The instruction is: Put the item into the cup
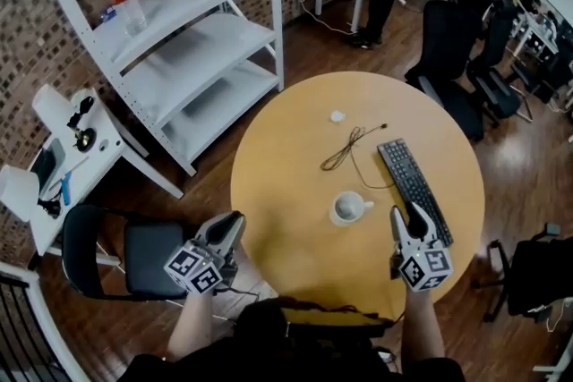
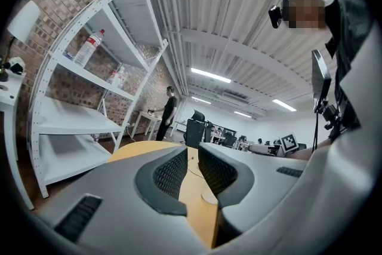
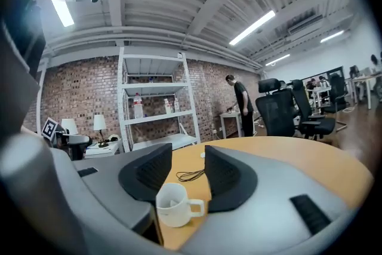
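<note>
In the head view, a white cup (image 1: 347, 208) stands on the round table (image 1: 286, 157), near its front edge, and a pale piece seems to lie inside it. A keyboard (image 1: 412, 185) is just to its right and a thin cable (image 1: 347, 149) lies behind it. A small white lump (image 1: 337, 115) rests farther back, well apart from the cup. The left gripper (image 1: 231, 224) is at the table's left edge and the right gripper (image 1: 407, 215) is over the keyboard's near end.

In the left gripper view, the jaws stand a little apart with only bare table between them. A white shelf (image 2: 77, 122) is at the left.

In the right gripper view, the jaws are apart. The cup stands low in front of them and touches neither pad. A pale piece shows inside it.
</note>
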`<state>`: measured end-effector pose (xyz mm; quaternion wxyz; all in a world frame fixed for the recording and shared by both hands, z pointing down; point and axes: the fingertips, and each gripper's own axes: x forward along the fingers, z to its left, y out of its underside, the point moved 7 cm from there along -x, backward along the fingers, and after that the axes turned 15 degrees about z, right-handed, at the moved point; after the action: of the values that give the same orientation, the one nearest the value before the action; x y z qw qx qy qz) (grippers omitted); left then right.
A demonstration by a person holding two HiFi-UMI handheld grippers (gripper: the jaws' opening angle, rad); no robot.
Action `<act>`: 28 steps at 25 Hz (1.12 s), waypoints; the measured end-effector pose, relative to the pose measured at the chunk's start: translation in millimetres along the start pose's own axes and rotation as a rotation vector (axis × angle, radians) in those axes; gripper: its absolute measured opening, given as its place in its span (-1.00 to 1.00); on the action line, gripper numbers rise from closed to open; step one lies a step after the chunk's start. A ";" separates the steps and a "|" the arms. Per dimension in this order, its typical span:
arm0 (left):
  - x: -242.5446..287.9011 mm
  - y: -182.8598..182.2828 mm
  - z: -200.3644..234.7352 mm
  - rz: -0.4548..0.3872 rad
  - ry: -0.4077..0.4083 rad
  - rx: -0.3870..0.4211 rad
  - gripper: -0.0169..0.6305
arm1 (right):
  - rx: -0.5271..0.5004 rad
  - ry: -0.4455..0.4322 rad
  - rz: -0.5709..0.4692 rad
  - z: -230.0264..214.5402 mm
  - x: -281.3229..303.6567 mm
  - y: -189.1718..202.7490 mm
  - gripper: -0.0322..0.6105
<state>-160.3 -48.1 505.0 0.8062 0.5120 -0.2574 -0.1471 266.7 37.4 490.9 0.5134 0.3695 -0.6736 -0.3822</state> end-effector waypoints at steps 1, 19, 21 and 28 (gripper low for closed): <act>7.7 -3.9 -3.1 0.002 0.022 0.013 -0.77 | 0.002 0.034 -0.010 -5.4 -12.6 3.1 -0.43; 93.6 -34.0 -58.2 0.025 0.244 0.114 -0.77 | 0.118 0.334 -0.072 -33.0 -143.9 59.3 -0.87; 90.7 -33.5 -58.7 0.028 0.253 0.118 -0.77 | 0.120 0.328 -0.064 -31.0 -142.3 60.2 -0.87; 73.6 -24.7 -43.3 0.028 0.205 0.087 -0.77 | 0.111 0.281 -0.057 -27.8 -126.0 51.0 -0.87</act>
<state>-74.5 -63.1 487.3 0.8074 0.5551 -0.1870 -0.0713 313.5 168.0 490.1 0.5703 0.4664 -0.6044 -0.3032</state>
